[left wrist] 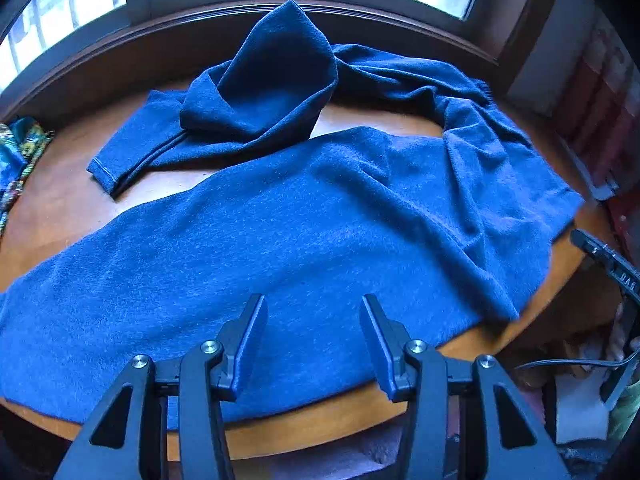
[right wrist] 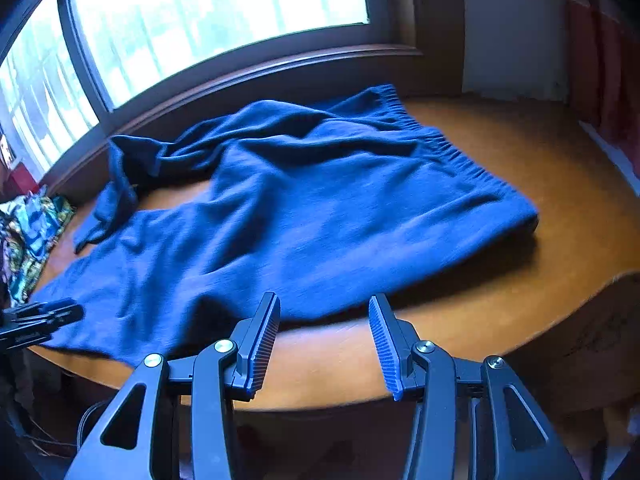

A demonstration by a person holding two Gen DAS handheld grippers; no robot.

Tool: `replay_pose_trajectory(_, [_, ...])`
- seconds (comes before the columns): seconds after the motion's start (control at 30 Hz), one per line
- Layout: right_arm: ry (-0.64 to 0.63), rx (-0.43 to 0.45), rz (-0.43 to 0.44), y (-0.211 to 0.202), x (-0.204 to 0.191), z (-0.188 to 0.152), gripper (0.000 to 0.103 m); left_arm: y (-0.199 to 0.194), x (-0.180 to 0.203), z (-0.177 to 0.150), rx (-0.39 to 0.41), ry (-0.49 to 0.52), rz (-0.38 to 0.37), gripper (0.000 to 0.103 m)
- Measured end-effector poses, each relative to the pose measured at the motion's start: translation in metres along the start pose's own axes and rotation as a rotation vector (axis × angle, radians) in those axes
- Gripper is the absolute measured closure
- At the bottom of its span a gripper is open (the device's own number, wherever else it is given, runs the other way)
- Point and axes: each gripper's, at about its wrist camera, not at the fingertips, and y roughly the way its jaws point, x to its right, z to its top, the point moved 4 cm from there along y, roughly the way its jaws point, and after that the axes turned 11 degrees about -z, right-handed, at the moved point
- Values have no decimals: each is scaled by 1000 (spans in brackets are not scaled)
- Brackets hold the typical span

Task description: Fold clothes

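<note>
Left claw [left wrist: 312, 312]: fingers spread, empty, low centre of frame over the near leg of the dark blue fleece trousers [left wrist: 304, 216]. Right claw [right wrist: 323, 312]: also spread, empty, over the near rim of the round brown wooden table [right wrist: 560, 184]. Trousers lie across the table, elastic waistband [right wrist: 448, 140] upper right, far leg bunched toward the window [right wrist: 216, 12]. Bare wood right of waistband. Multicoloured patterned cloth [right wrist: 36, 224] at left edge.
</note>
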Motion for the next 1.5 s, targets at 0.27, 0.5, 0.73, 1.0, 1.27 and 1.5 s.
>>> replay_pose_trajectory(0.27, [-61, -21, -24, 52, 13, 38, 57, 12, -3, 9, -31, -17, 109, 58])
replay_pose_trajectory(0.5, [-81, -68, -139, 71, 35, 38, 57, 23, -20, 11, -56, -62, 165, 56])
replay_pose_trajectory(0.73, [37, -98, -259, 64, 87, 31, 57, 22, -33, 9, -56, -91, 157, 44])
replay_pose_trajectory(1.0, [93, -124, -393, 49, 120, 18, 55, 21, -37, 5, -80, -54, 134, 40])
replay_pose_trajectory(1.27, [95, -104, -271, 27, 109, 30, 55, 19, -44, 2, -83, -31, 120, 40])
replay_pose_trajectory(1.5, [44, -42, -251, 29, 105, 76, 55, 12, -46, 10, -41, -61, 116, 42])
